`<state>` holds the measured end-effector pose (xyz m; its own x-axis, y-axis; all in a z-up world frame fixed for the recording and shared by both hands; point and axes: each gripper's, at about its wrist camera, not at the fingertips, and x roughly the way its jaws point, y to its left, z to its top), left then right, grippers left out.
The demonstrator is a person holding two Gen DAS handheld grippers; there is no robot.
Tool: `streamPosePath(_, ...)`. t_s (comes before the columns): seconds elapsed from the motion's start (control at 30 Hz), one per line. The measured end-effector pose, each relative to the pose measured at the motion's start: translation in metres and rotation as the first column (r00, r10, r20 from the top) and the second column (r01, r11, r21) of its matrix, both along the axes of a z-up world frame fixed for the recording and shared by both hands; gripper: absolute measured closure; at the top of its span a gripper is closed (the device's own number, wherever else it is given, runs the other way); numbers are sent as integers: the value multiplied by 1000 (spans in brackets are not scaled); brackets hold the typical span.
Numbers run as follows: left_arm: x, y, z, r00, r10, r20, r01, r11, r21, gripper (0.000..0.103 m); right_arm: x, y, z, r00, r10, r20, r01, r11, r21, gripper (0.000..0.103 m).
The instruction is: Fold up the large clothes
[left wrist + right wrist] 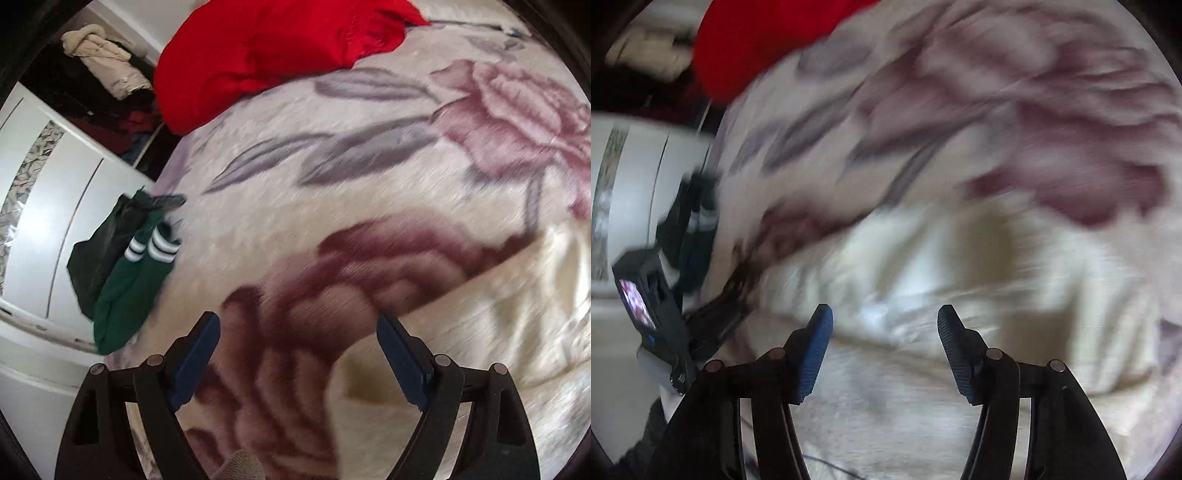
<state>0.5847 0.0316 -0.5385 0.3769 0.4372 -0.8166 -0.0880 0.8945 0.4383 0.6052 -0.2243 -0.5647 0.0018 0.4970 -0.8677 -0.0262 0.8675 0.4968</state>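
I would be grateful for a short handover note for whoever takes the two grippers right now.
Left gripper: open, empty, above the floral blanket.
Right gripper: open, nothing between the pads, over the cream garment that lies rumpled on the blanket.
Red garment: bunched at the far end of the bed.
Green garment with white stripes and a dark one: hanging at the bed's left edge.
Done: no finished fold is visible.
Left: probably spread out and fold the cream garment first, then the others.
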Motion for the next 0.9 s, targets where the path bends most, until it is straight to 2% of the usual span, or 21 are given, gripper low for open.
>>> streamPosePath(0.07,-4,11,-6,1000,26,-13,-27,1000,-9,17,0,32,-18,997,72,-8,-72,997,-20,41)
streamPosePath(0.13,-5,17,-10,999,40,-19,-40,999,-19,17,2,65,-43,992,106,-68,-108,994,-15,41)
streamPosePath(0.17,-6,20,-12,999,44,-19,-45,999,-18,17,5,71,-50,992,104,-77,-105,994,-10,43)
streamPosePath(0.2,-5,22,-12,999,45,-16,-46,999,-14,17,5,83,-53,992,110,-65,-110,994,5,49)
streamPosePath(0.23,-5,24,-13,999,44,-11,-44,999,-13,17,13,95,-50,992,118,-36,-119,993,-19,83)
streamPosePath(0.27,-4,24,-13,999,43,-7,-43,999,-11,17,12,105,-43,991,129,27,-126,989,-73,96)
streamPosePath(0.47,7,27,-13,1000,28,2,-28,999,-27,17,26,117,-25,979,126,163,-75,955,-288,98)
streamPosePath(0.6,16,27,-7,1000,18,22,-18,1000,-25,17,47,112,-14,975,93,202,-25,948,-317,98)
streamPosePath(0.77,22,25,-6,1000,4,20,-3,1000,-6,17,75,134,-33,979,91,184,-17,929,-369,98)
streamPosePath(0.83,18,27,-3,1000,-2,16,2,1000,-8,17,83,144,-47,985,118,124,-66,930,-362,97)
streamPosePath(0.9,8,31,5,1000,-4,23,5,1000,-28,17,85,133,-40,992,83,98,-49,949,-312,93)
